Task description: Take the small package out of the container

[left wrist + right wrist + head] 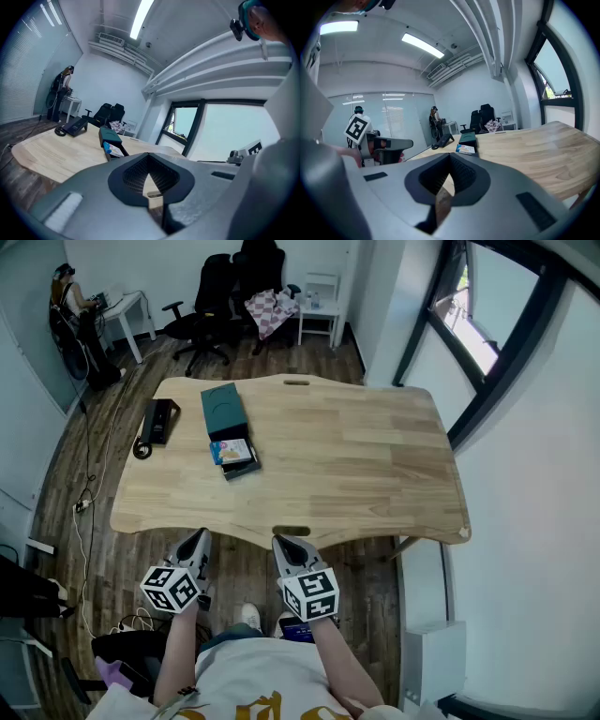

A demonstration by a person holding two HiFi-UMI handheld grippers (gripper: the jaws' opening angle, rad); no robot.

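On the left part of the wooden table [375,456] lies a dark teal box [223,409], its black drawer [242,466] pulled out toward me. A small blue and white package [233,451] rests in that drawer. The box [110,136] and the package [111,148] also show in the left gripper view, and the box [467,138] and the package [465,149] in the right gripper view. My left gripper [200,538] and right gripper [284,545] hover below the table's near edge, far from the box. Both are shut and empty, as the left gripper [149,176] and right gripper [449,176] show close up.
A black device with a coiled cable [159,420] lies at the table's left edge. Black office chairs [216,296] and a white side table [319,306] stand behind the table. A person [70,306] sits at a white desk far left. Windows run along the right.
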